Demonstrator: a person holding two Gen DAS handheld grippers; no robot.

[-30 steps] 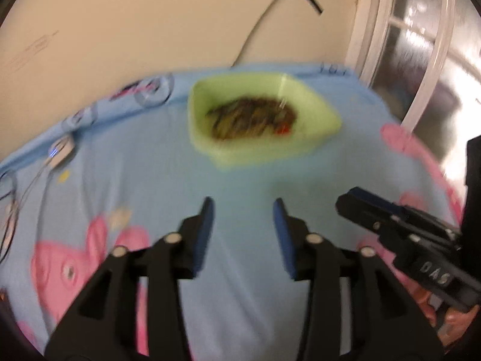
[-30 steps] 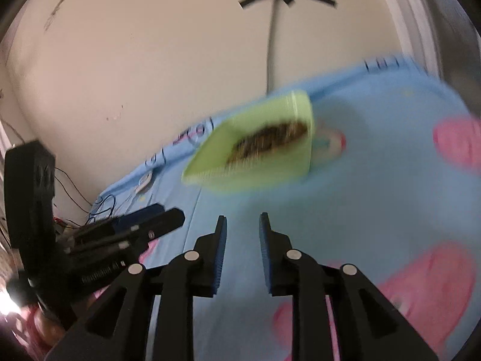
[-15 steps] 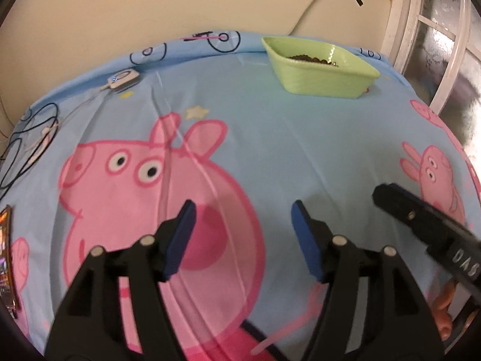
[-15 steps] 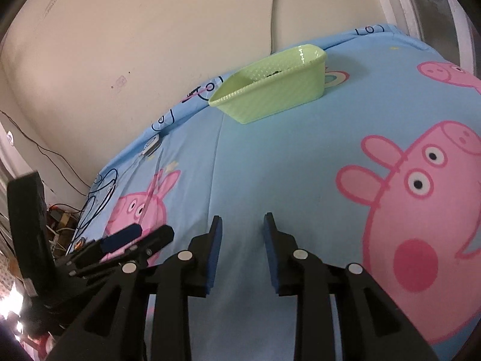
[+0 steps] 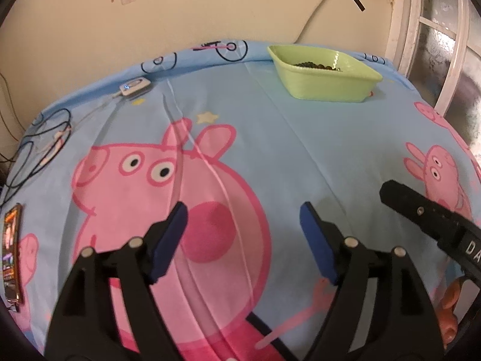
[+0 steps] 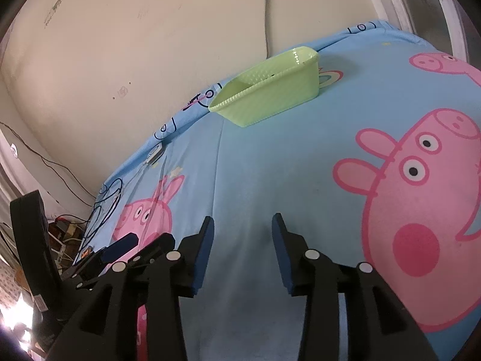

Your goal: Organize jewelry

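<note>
Both grippers now sit well back from the green basket (image 5: 324, 81), which a second ago filled the near view and is now far off by the wall. The left gripper (image 5: 243, 225) is opening, nothing between its pads. The right gripper (image 6: 243, 234), nearly shut before, is opening too, empty.

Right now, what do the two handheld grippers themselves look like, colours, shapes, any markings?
Both match: the left gripper and right gripper have matte black plastic frames with triangular cut-outs, round silver rivets, and flat dark-blue rectangular pads lining each finger. In the left wrist view, the right gripper's black side shows white lettering, partly cut off, reading "DA". No cables or sleeves are visible.
</note>
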